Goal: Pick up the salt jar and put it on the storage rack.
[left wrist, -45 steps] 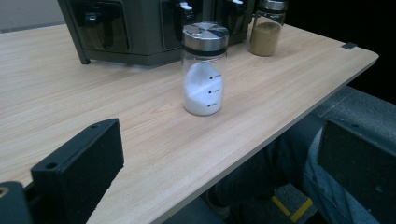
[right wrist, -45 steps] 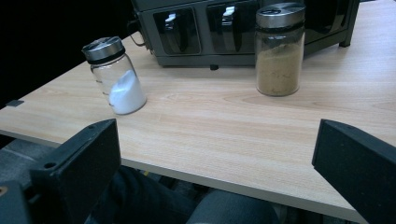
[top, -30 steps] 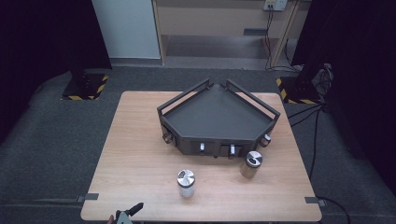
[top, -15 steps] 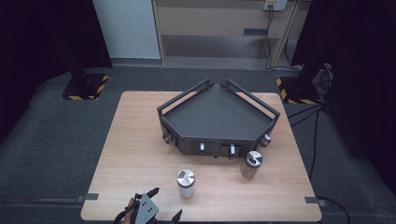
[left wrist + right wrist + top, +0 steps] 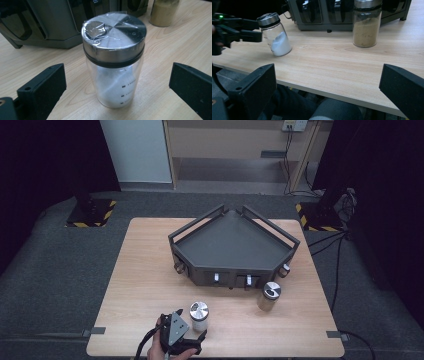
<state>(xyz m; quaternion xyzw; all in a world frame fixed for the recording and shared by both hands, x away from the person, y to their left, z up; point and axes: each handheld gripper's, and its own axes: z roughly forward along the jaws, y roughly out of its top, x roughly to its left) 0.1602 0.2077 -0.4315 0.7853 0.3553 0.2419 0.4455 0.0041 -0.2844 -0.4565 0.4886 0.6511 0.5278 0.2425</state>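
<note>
A glass shaker of white powder (image 5: pixel 199 316) with a steel lid stands upright near the table's front edge. My left gripper (image 5: pixel 192 335) is open just in front of it. In the left gripper view the shaker of white powder (image 5: pixel 113 62) stands between the two black jaws of the left gripper (image 5: pixel 117 85), with a gap on each side. A second shaker of tan powder (image 5: pixel 269 296) stands to the right, by the dark corner rack (image 5: pixel 232 245). My right gripper (image 5: pixel 327 85) is open and holds nothing, low before the table's front edge, facing both shakers (image 5: pixel 275 35) (image 5: pixel 365 25).
The rack takes up the middle and back of the wooden table (image 5: pixel 145 270), with small jars in its front slots (image 5: pixel 216 278). The person's lap (image 5: pixel 312 110) lies under the table's front edge. Cables (image 5: pixel 330 245) run on the floor at the right.
My left gripper has come up from the bottom edge of the high view and forward to the white shaker, its jaws now on either side of it. Both shakers stay in place.
</note>
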